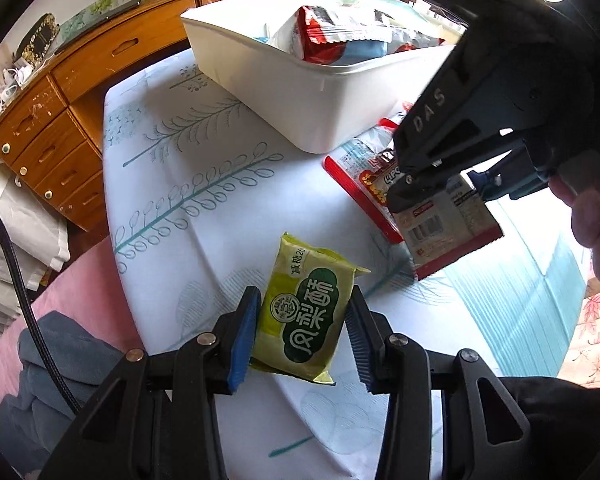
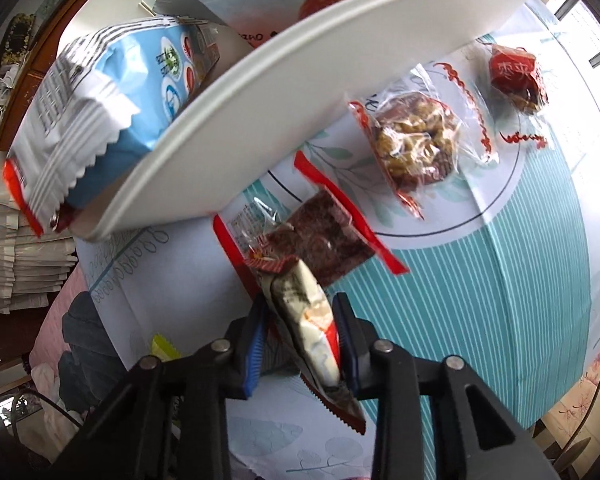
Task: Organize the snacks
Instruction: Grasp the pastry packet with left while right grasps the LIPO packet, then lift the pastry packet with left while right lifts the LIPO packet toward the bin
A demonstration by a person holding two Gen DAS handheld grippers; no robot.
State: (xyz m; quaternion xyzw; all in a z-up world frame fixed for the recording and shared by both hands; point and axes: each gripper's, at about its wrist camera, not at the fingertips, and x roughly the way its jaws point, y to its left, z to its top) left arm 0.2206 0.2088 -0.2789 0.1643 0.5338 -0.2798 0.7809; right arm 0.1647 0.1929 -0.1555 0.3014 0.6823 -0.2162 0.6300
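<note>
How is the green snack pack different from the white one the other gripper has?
The green snack pack lies flat on the table, between the left gripper's open jaws. The white snack pack is lifted, pinched edge-on in the right gripper, with red trim and a barcode. Both are small sealed packets.

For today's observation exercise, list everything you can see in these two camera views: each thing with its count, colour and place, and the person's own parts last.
Storage bin: 1, white, far side of the table, holding snack bags.
Snack bags in bin: several, red, white and blue; exact count unclear.
Pineapple cake packet: 1, yellow-green, on the table between the left gripper's fingers.
Red-edged snack packet: 1, clear with dark contents, on the table beside the bin.
Walnut date packet: 1, clear with red edges, on the table.
Small red packet: 1, red, farther along the table.
Tablecloth: 1, white and teal leaf print.
Wooden dresser: 1, brown, behind the table.
Held snack packet: 1, white and red, in the right gripper.
Left gripper: open around the pineapple cake packet.
Right gripper: shut on the held snack packet.
</note>
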